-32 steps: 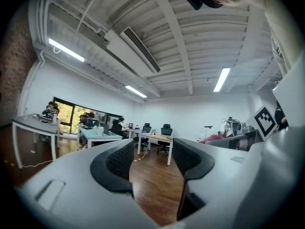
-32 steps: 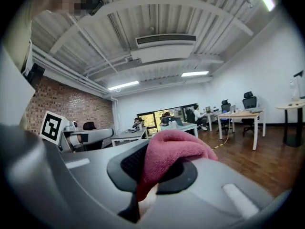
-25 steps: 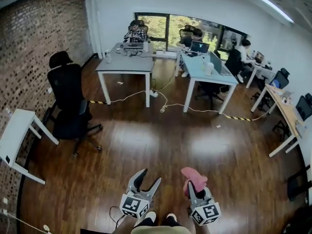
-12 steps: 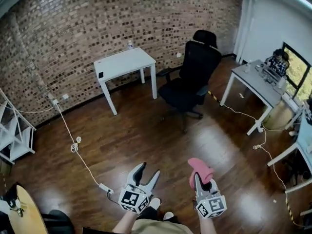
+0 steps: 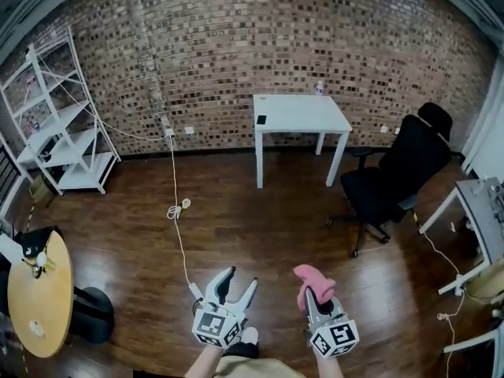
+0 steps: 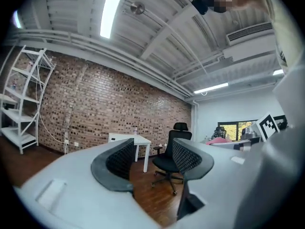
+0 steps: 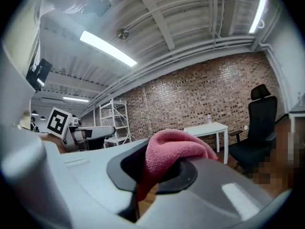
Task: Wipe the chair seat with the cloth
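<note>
A black office chair [image 5: 390,181] stands on the wood floor at the right, close to the brick wall; it also shows in the left gripper view as the chair [image 6: 167,161] and in the right gripper view as the chair [image 7: 257,137]. My right gripper [image 5: 313,293] is shut on a pink cloth [image 5: 312,280], which bulges out between its jaws, the cloth [image 7: 175,150]. My left gripper [image 5: 235,284] is open with nothing between its fingers [image 6: 116,160]. Both grippers are held low in front of me, far from the chair.
A white table [image 5: 299,116] stands against the brick wall left of the chair. A white shelf rack [image 5: 59,124] is at the far left. A round wooden table [image 5: 39,302] sits at the lower left. A white cable [image 5: 177,219] runs across the floor. Another desk's edge [image 5: 482,211] is at the right.
The view has swung round from the office desks to the brick wall; the chair now lies at the right. Both grippers keep their places and the cloth stays held.
</note>
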Available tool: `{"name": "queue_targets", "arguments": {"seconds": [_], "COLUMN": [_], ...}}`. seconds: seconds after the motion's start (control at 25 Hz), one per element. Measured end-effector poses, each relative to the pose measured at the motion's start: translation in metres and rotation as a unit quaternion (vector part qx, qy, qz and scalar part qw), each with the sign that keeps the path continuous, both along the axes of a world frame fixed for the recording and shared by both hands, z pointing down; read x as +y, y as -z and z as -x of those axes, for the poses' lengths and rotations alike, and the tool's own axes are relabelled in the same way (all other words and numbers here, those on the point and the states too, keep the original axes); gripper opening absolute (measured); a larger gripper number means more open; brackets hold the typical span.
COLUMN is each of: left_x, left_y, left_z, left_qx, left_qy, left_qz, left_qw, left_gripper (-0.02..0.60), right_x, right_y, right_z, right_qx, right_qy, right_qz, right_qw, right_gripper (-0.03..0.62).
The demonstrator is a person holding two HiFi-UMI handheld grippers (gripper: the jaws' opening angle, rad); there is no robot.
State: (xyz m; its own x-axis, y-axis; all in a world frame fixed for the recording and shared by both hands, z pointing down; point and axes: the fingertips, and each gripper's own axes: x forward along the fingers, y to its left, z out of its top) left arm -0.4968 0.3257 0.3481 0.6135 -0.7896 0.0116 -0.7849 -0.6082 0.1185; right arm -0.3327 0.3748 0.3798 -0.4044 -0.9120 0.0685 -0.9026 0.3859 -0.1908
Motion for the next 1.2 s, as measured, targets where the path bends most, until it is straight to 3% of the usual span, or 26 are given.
{"name": "queue_targets", "arguments": {"seconds": [0.36, 0.56, 0.72, 0.92, 1.08, 1.2], "left_x": [-0.11, -0.164, -0.208, -0.298, -0.389, -0.451], "left_y": [0.002, -0.013, -0.027, -0.035, -0.023, 0.005], "left_z": [0.082, 0.093, 0.078, 0.047, -0.002, -0.062], "left_qx": [0.022, 0.038, 0.037, 0.025, 0.011, 0.006], "left_qy": [0.062, 0.081, 0.085, 0.085, 0.06, 0.025], "left_qz": [-0.009, 0.013, 0.028, 0.026, 0.014, -0.006], "left_qw": [0.9978, 0.9959, 0.9953, 0.9957, 0.998, 0.9997], "left_gripper": [0.229, 0.227, 0.222, 0.221, 0.218, 0.218], "right_x": [-0.135, -0.188, -0.238, -0.328, -0.413, -0.462], "right_y": [0.005, -0.014, -0.031, -0.037, -0.024, -0.011], "right_z": [0.076, 0.084, 0.065, 0.033, -0.012, -0.071], "right_qx": [0.007, 0.007, 0.0, -0.007, -0.009, -0.01], "right_qy": [0.063, 0.078, 0.074, 0.076, 0.066, 0.035], "right_qz": [-0.002, 0.022, 0.039, 0.033, 0.012, 0.004], "right_qw": [0.998, 0.997, 0.996, 0.997, 0.998, 0.999], "right_gripper": [0.002, 0.003, 0.002, 0.003, 0.003, 0.003]}}
